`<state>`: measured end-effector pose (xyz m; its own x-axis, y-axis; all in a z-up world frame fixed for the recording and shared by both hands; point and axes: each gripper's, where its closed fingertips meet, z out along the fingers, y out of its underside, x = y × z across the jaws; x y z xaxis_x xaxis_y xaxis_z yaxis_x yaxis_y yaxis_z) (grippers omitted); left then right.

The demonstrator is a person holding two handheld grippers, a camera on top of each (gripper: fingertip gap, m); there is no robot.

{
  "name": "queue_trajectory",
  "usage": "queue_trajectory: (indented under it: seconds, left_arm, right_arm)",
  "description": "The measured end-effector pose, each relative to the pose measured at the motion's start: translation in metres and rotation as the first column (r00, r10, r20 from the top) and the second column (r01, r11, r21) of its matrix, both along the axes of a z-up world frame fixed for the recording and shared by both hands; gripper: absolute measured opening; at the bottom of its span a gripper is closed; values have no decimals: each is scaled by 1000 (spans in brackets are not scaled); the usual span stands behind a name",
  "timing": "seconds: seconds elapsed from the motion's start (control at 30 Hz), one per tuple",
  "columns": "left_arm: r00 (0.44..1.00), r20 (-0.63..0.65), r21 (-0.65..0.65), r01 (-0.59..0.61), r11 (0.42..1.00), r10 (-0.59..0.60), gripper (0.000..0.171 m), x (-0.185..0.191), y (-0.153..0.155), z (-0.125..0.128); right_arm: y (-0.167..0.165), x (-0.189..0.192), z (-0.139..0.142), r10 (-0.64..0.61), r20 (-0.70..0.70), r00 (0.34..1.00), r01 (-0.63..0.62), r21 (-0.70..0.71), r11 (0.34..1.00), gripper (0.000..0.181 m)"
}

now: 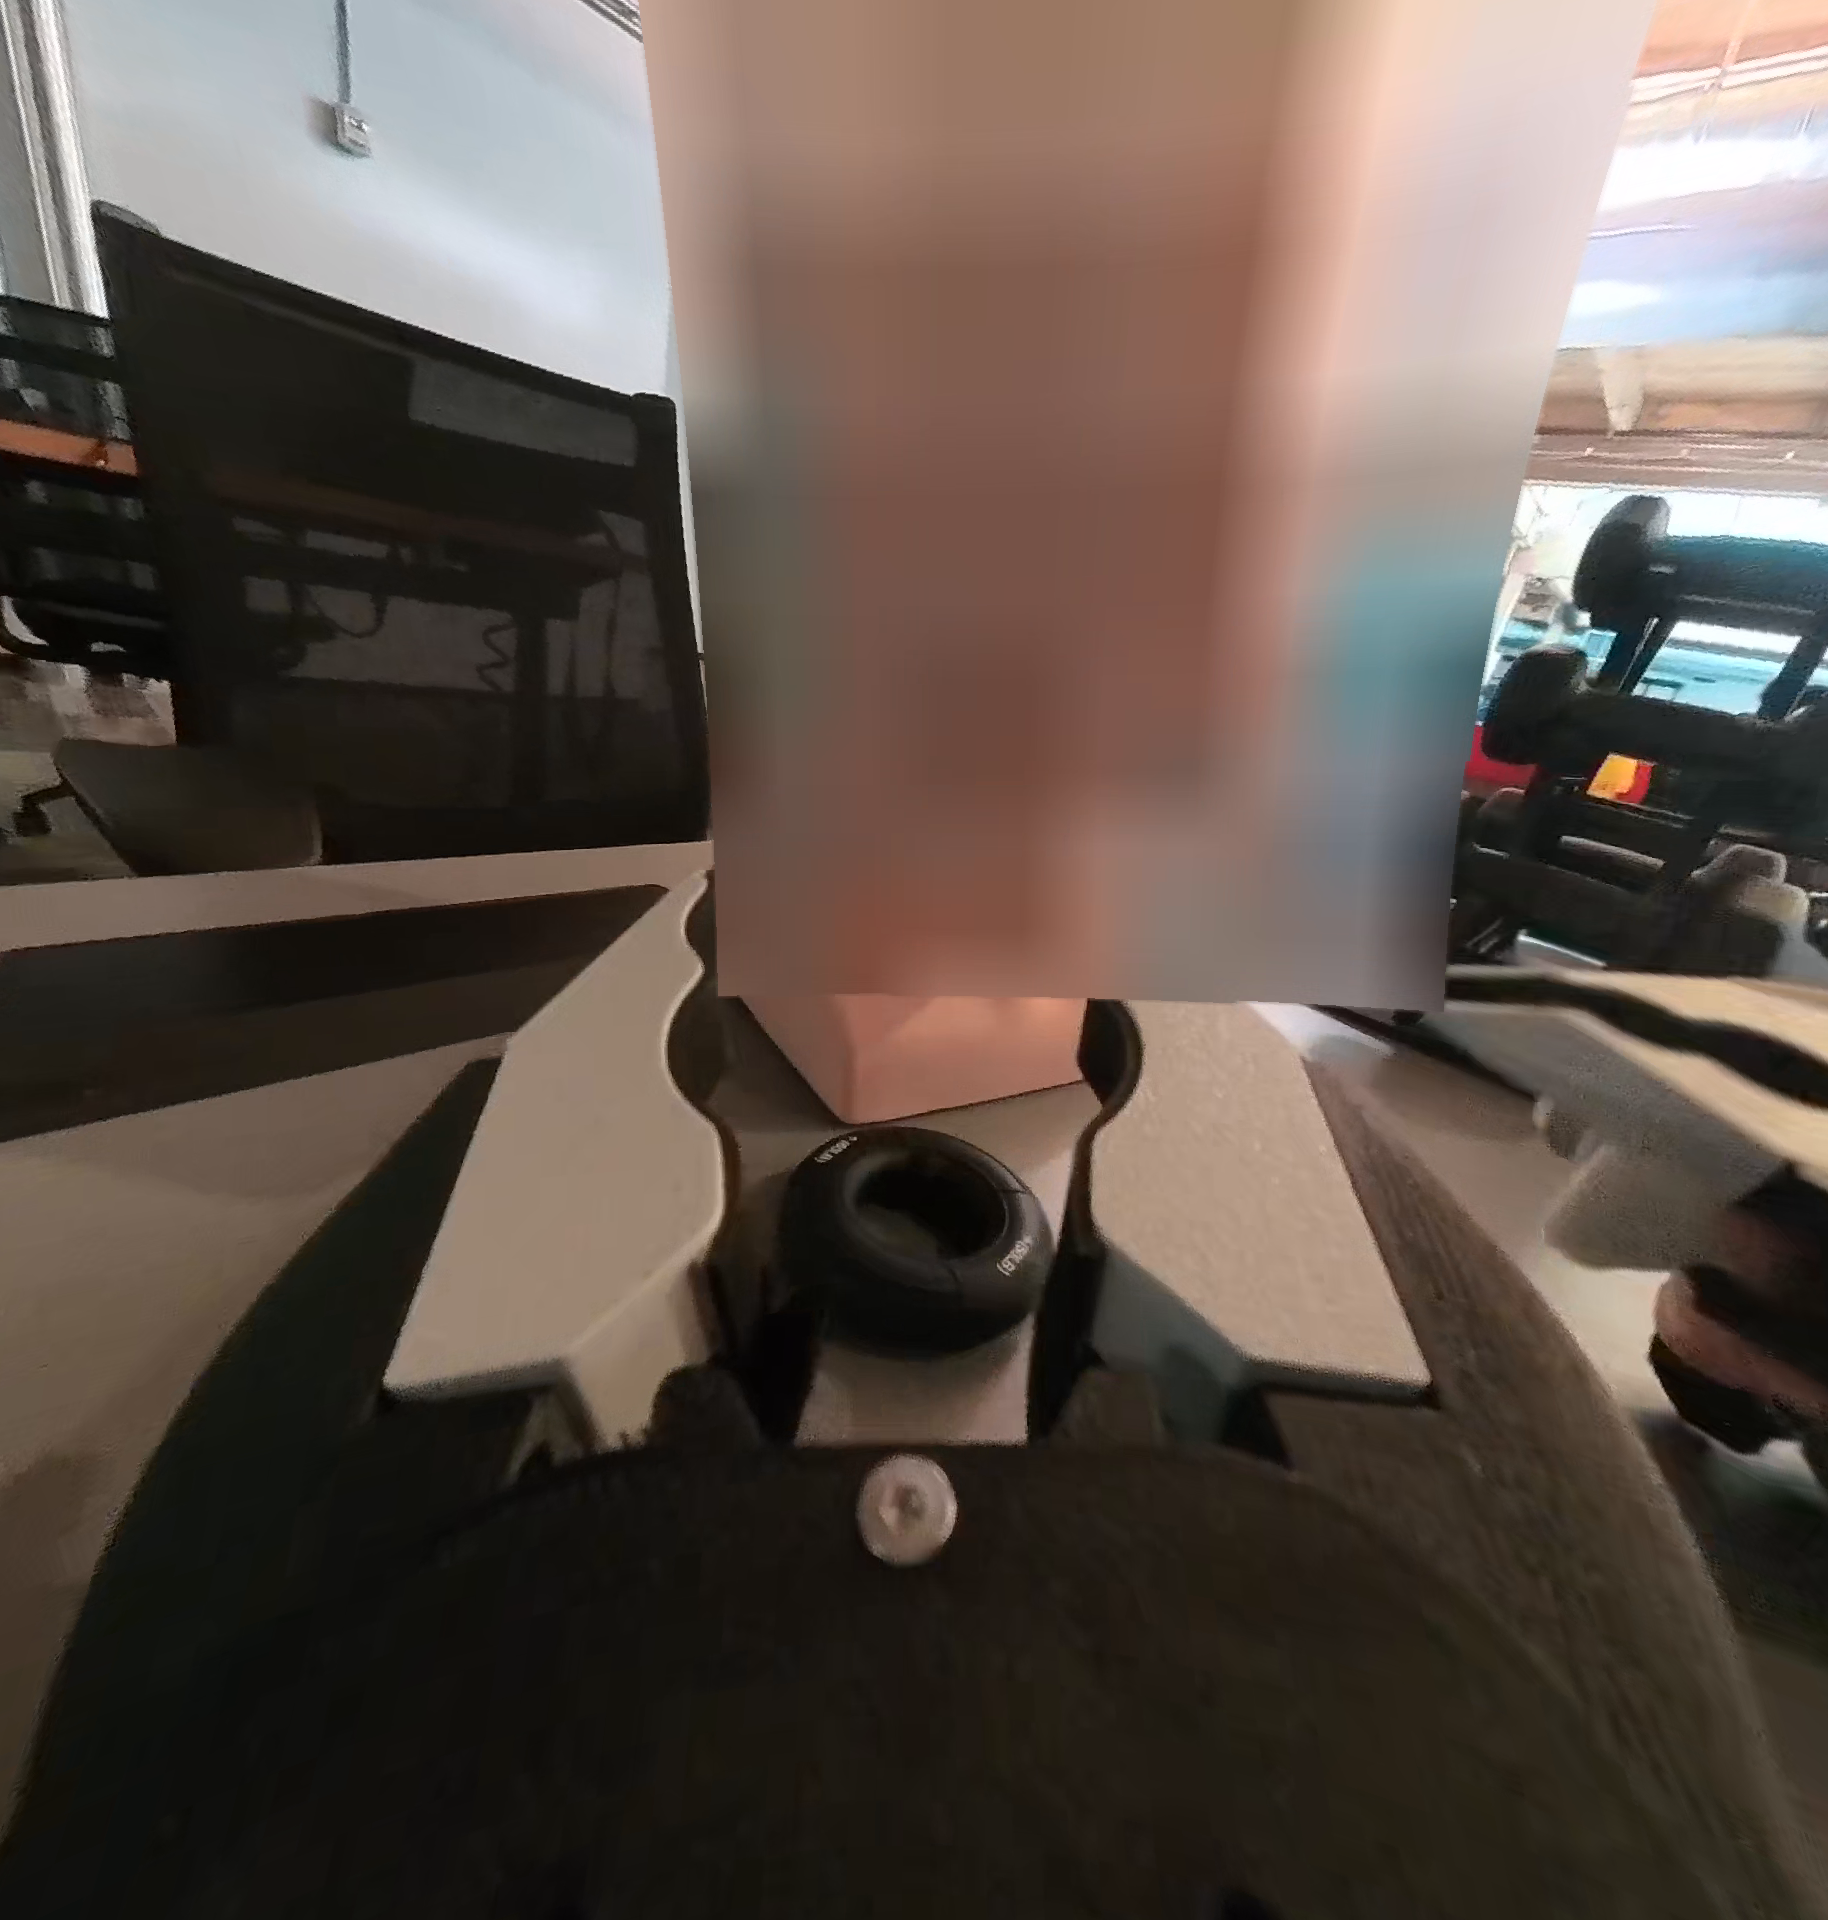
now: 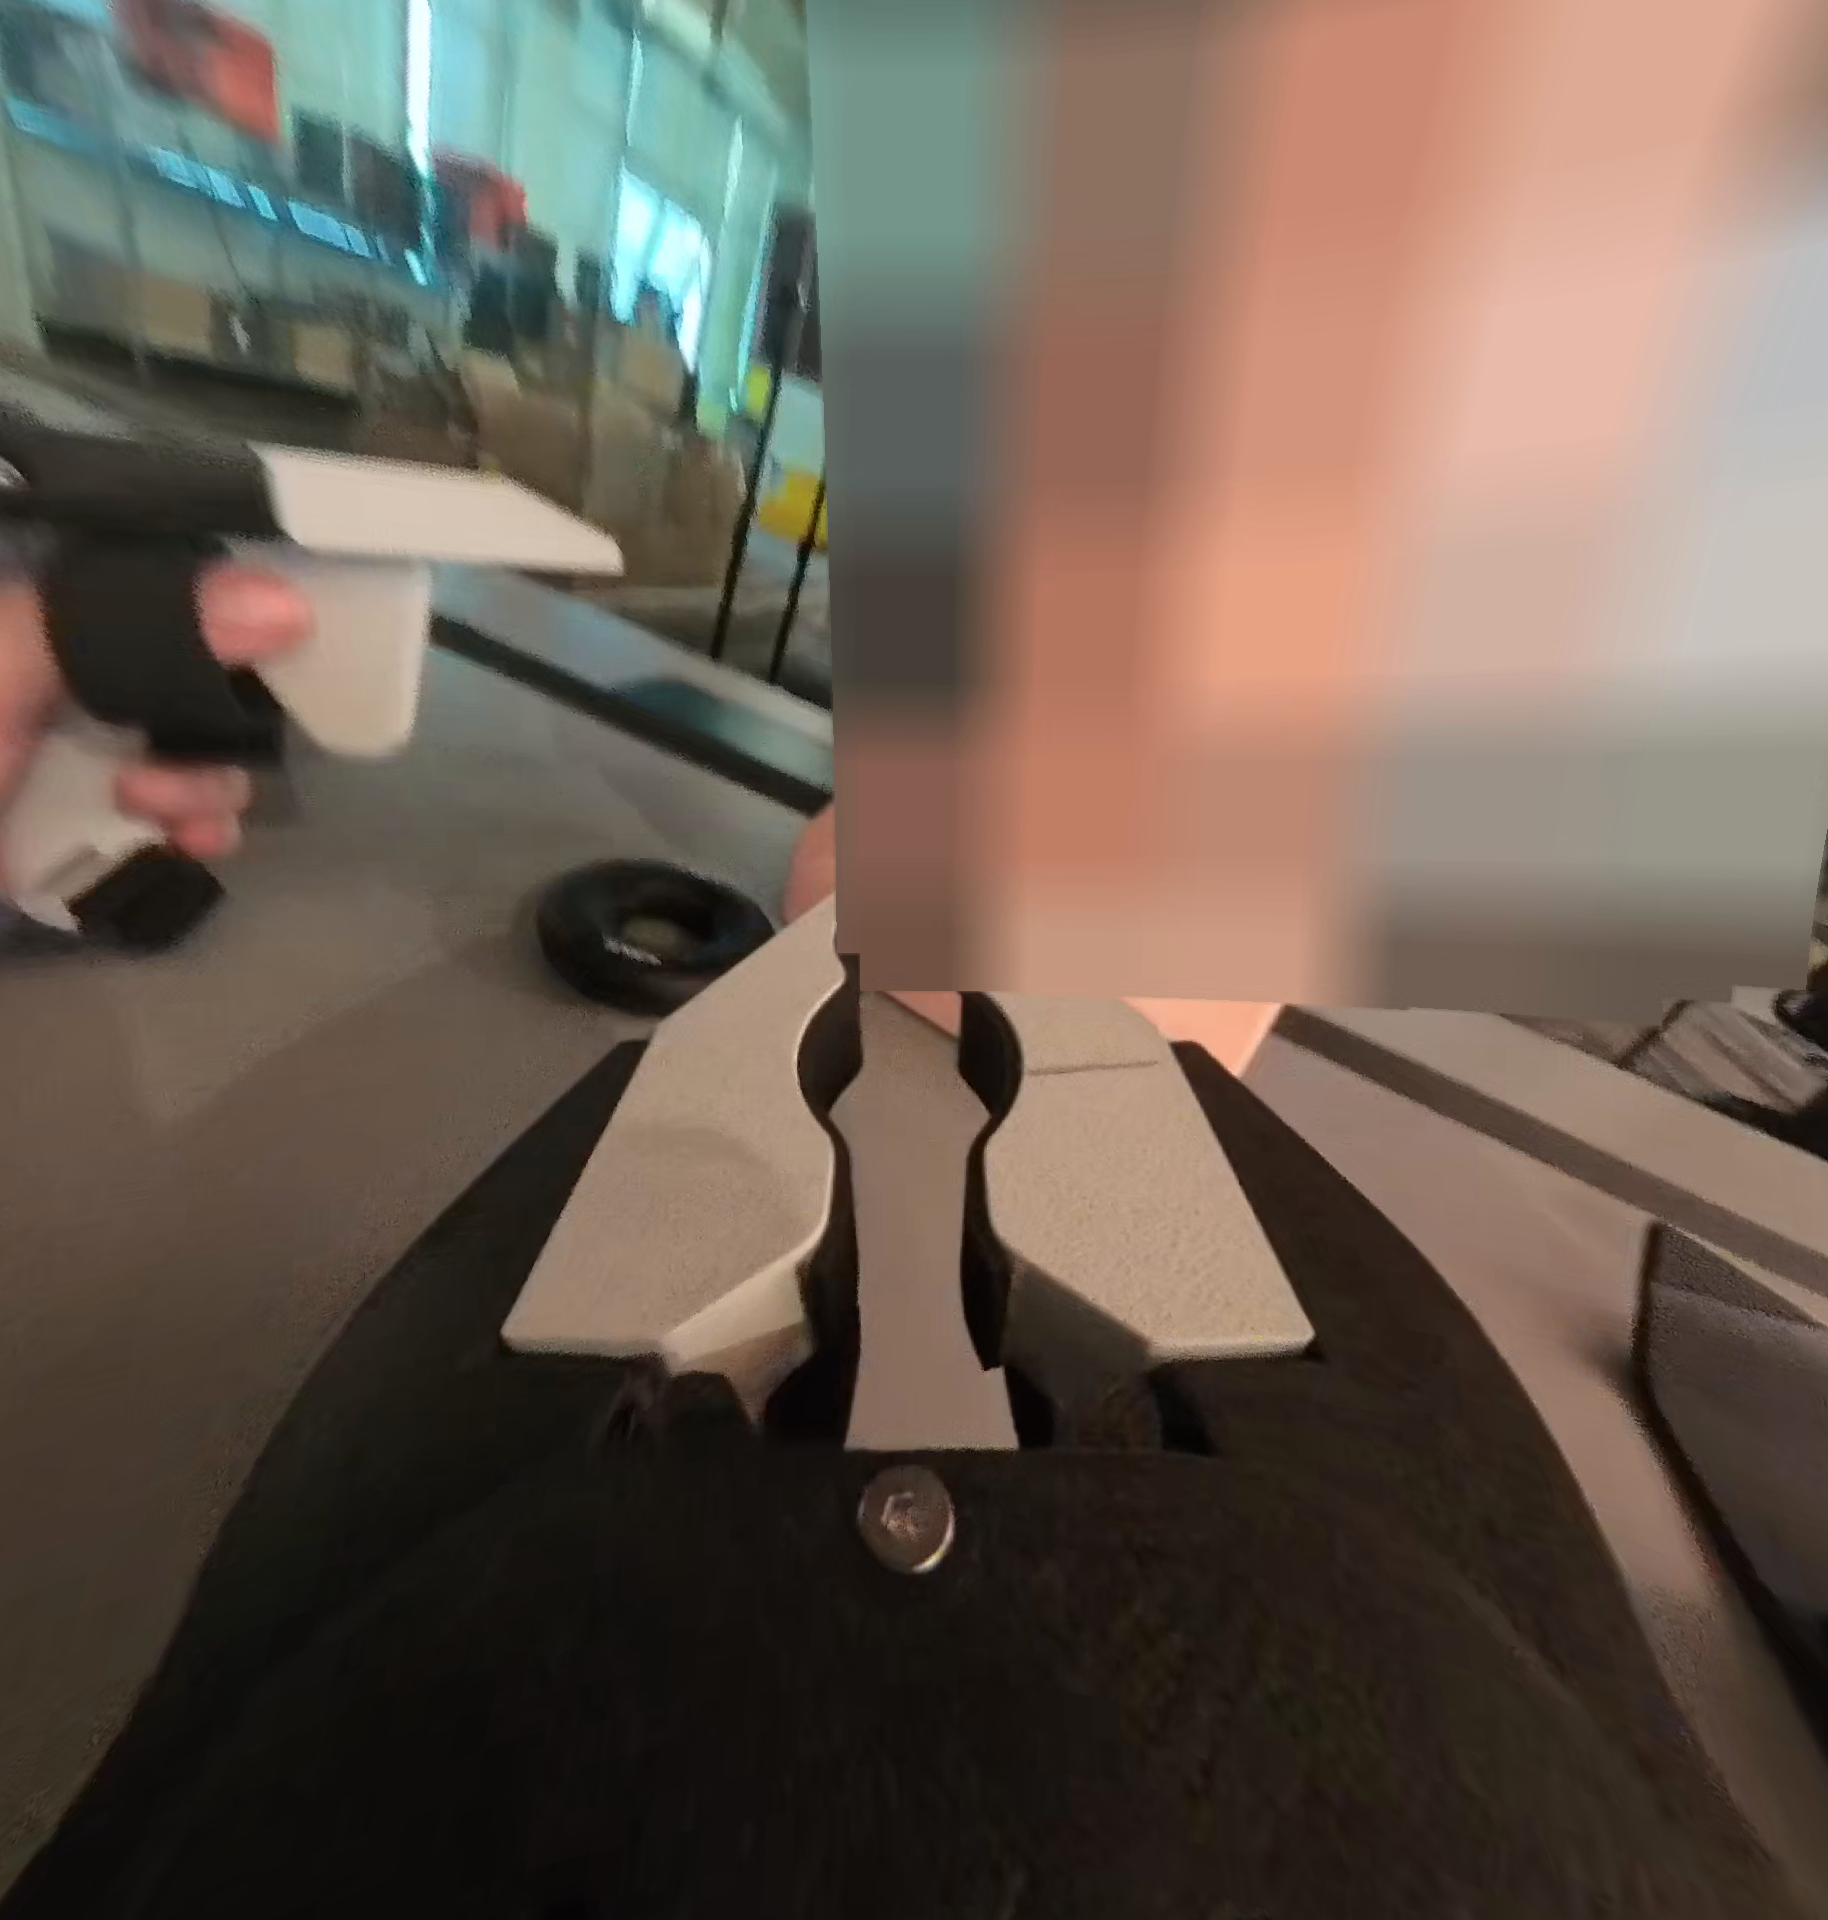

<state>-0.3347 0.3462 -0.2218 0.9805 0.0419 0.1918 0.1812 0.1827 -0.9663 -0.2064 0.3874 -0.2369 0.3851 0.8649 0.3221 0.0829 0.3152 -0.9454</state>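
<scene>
My left gripper (image 1: 905, 1174) is spread around black ring (image 1: 915, 1242) on table (image 1: 162, 1299); right gripper (image 2: 910, 1049) parted, empty.

Evenly lit, soft daylight from windows (image 1: 1710, 447) at upper right of the left wrist view, slightly blown out. Strong fisheye bending toward all edges. Motion blur heavy across the right wrist view's background and hand (image 2: 110, 727) at left. Faint shadows only.
</scene>
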Motion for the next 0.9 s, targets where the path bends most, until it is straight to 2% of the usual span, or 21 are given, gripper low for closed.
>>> queue_trajectory:
  seconds: [0.1,0.13,0.2,0.23,0.37,0.47,0.57,0.7,0.9]
  left_arm:
    - [1000,3,3,3,1000,-3,66,-1,0,0]
    - [1000,8,-3,2,1000,-2,66,-2,1,-1]
    - [1000,20,0,4,1000,-4,66,-4,0,-1]
    - [1000,23,3,4,1000,-4,66,-4,0,-1]
    - [999,35,-8,17,1000,-17,66,-4,2,-4]
    - [999,39,-14,28,1000,-27,66,-2,3,-5]
    - [999,41,-13,33,999,-32,65,-1,3,-5]
    - [998,37,-16,44,999,-43,65,1,4,-5]
    - [998,35,-15,46,999,-46,66,3,3,-5]
  right_arm:
    - [6,0,-3,-3,93,996,1,19,1000,27]
    - [5,5,-3,22,111,994,-21,-5,1000,31]
    - [-6,20,-9,121,149,981,-99,-143,985,43]
    - [-15,31,-14,185,156,970,-146,-230,962,52]
    - [-60,96,-43,372,190,908,-231,-513,827,63]
    - [-98,144,-56,417,206,885,-216,-612,761,77]
    - [-132,174,-71,416,268,869,-175,-619,766,84]
    - [-172,189,-92,457,381,804,-190,-564,804,88]
    - [-179,177,-95,331,414,848,-111,-472,875,92]
